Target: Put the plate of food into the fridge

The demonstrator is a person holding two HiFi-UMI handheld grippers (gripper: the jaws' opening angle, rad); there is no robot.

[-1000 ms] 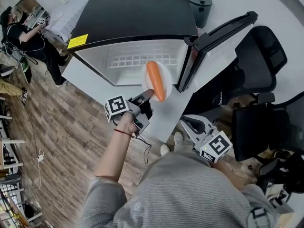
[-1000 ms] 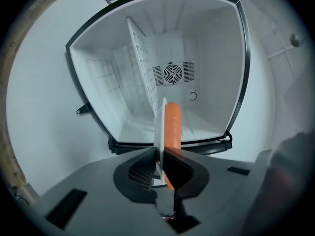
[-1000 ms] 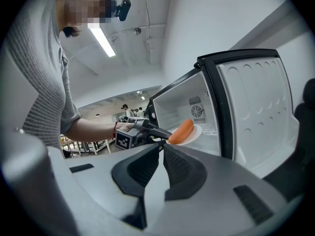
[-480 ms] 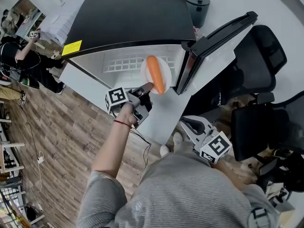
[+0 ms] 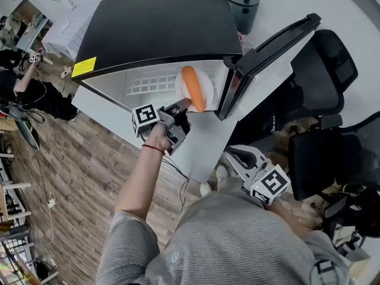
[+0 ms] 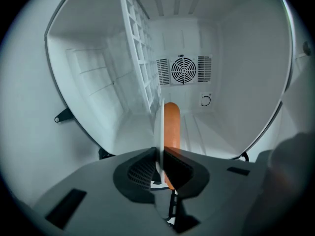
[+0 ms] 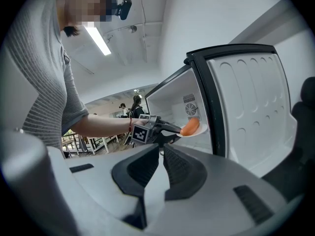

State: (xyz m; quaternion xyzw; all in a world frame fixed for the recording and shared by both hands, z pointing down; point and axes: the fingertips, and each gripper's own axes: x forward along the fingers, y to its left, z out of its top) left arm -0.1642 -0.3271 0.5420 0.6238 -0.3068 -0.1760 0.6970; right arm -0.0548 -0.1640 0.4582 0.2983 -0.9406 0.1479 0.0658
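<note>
The left gripper (image 5: pixel 181 107) reaches out at the open fridge (image 5: pixel 160 22), its jaws pinching the near rim of a white plate (image 5: pixel 207 89) that carries one orange sausage (image 5: pixel 192 88). From the head view, the plate hangs in the mouth of the white compartment, just left of the swung-out door (image 5: pixel 270 46). Only that view takes in the black top of the fridge, the dark bin (image 5: pixel 244 5) behind it and the office chair (image 5: pixel 332 64) to the right.

The left gripper view looks straight into the compartment, which the head view cannot do. There the left gripper (image 6: pixel 160 163) has the plate (image 6: pixel 161 127) edge-on as a thin white line rising from between the jaws, with the sausage (image 6: pixel 172 127) along its right face. Beyond are a round fan grille (image 6: pixel 183 70) on the back wall and a white wire rack (image 6: pixel 140 58).

The right gripper (image 5: pixel 233 153) hangs low by the person's body, well apart from the fridge. Its own view shows the right gripper (image 7: pixel 160 154) with jaws pressed together on nothing. It gives a side look at the plate (image 7: pixel 201 128), level in the opening beside the moulded inner door (image 7: pixel 246 102).
</note>
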